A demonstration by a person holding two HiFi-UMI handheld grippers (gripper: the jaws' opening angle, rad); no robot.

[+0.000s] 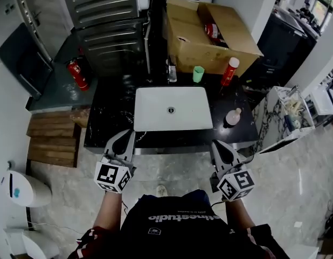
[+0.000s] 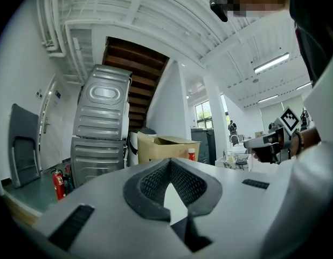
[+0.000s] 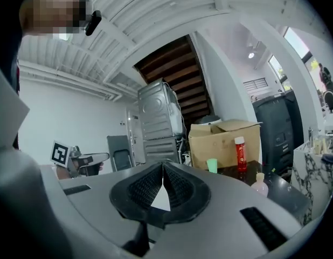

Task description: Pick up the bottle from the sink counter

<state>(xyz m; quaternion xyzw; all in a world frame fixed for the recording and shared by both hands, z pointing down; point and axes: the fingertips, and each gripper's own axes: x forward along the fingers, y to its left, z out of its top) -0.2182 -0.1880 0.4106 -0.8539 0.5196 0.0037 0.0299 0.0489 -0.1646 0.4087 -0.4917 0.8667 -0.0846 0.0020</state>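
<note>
Gripper L [image 1: 129,135], gripper R [image 1: 217,144]: pressed together, empty; red cylindrical bottle [image 1: 229,72], prob. plastic, white cap.

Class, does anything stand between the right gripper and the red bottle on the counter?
Yes: a small pink bottle stands on the counter, roughly between the right gripper and the red bottle.

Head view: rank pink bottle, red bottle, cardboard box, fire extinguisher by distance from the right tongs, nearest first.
1. pink bottle, counter's right end, just ahead of the right tongs.
2. red bottle, back right of the counter.
3. cardboard box, behind the counter.
4. fire extinguisher, far left, beside the counter.
</note>
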